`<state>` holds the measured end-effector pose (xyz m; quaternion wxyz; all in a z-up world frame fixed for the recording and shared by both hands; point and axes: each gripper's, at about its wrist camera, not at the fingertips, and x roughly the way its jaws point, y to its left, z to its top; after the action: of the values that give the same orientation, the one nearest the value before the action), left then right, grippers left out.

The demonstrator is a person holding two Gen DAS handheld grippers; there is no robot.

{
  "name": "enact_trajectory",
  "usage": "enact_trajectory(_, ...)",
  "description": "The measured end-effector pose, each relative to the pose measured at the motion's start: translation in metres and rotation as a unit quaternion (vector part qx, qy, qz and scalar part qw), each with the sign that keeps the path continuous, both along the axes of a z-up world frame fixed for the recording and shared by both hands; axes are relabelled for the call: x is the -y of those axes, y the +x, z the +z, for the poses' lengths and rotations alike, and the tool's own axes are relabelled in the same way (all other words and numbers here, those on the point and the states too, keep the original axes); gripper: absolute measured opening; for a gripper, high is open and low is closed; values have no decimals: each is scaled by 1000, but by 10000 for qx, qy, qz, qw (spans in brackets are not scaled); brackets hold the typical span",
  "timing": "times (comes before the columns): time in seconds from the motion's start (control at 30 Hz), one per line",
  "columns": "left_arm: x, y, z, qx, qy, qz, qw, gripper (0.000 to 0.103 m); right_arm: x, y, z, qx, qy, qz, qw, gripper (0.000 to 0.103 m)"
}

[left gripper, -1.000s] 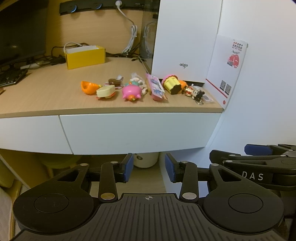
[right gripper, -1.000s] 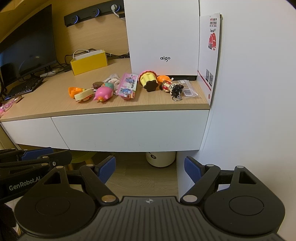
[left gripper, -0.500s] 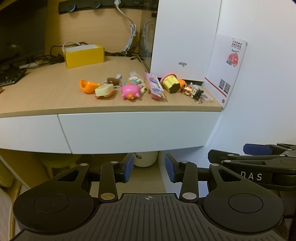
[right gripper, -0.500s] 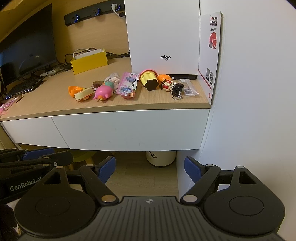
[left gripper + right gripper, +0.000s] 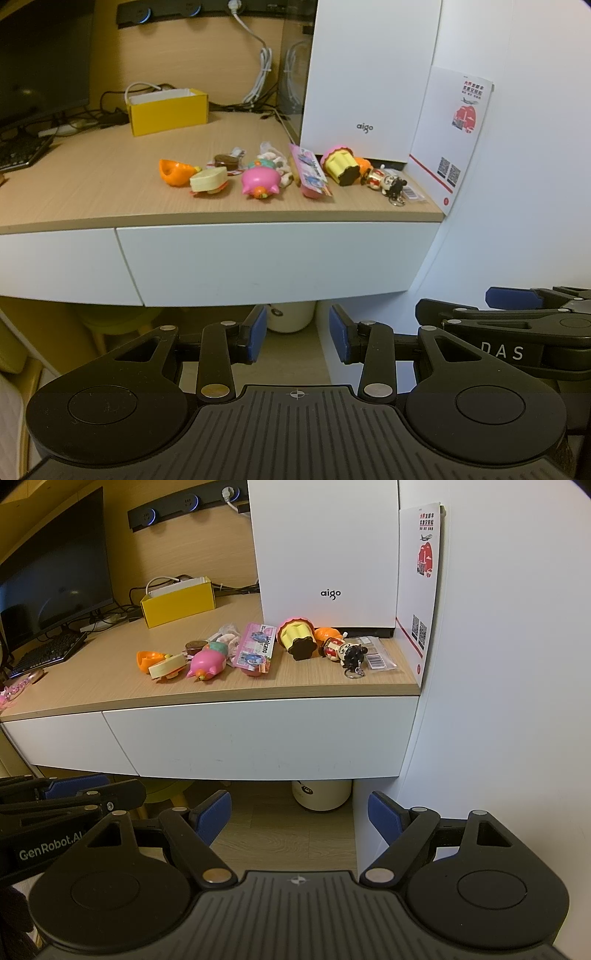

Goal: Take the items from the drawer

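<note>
We see warm, fairly dim indoor light in both views. The white computer case and wall read brightest, without harsh glare. Under the tabletop lies deep shadow. Fisheye distortion bends the edges, and the far left is soft.

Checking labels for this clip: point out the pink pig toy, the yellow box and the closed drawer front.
pink pig toy [image 5: 258,181], left wrist view, on its back
yellow box [image 5: 181,605], right wrist view, on its front wall
drawer front [image 5: 258,738], right wrist view, middle of the white panel
</note>
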<state>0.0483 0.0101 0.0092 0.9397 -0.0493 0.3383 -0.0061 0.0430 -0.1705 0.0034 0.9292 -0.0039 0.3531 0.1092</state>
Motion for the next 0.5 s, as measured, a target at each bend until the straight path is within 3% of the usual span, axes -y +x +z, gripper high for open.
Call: enact_trajectory(0.5,-4,0,0,-2,-3,-25,10000,41,0,-2,-1,-6,4,6,10000,82)
